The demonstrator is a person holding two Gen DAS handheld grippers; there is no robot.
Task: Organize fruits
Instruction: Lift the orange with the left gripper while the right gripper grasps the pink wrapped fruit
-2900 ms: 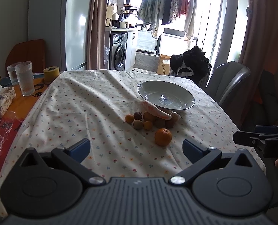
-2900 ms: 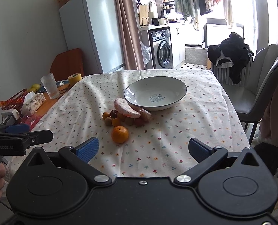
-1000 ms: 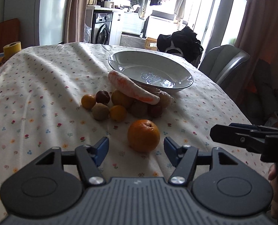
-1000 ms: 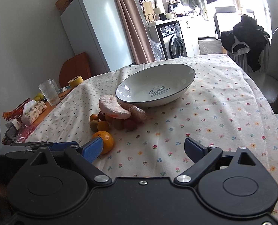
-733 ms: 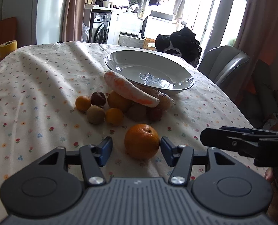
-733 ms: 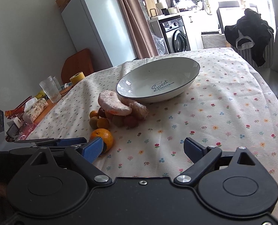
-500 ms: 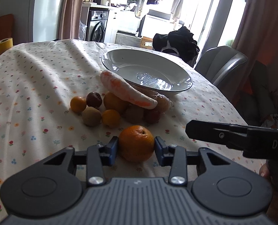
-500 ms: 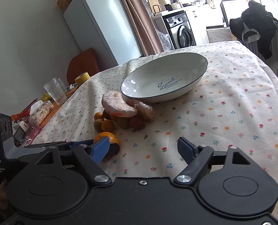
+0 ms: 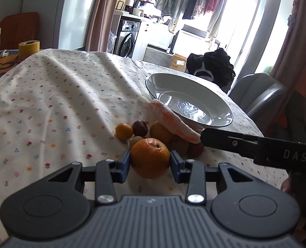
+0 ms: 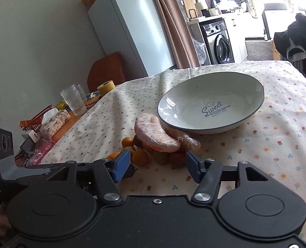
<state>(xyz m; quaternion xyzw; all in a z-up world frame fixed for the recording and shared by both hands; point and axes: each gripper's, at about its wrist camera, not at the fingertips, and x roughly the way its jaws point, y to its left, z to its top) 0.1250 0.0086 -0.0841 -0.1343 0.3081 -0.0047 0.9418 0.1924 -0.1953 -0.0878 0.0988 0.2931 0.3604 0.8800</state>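
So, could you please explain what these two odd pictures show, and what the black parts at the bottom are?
No robot here: a person holds a two-fingered black tool in each hand, with a camera on each looking along its fingers. The left tool grips a large round orange. The right tool holds nothing; its jaws are closing near a pile of small fruits and a plastic-wrapped pink wedge. These lie on the flowered tablecloth, beside an empty white bowl.
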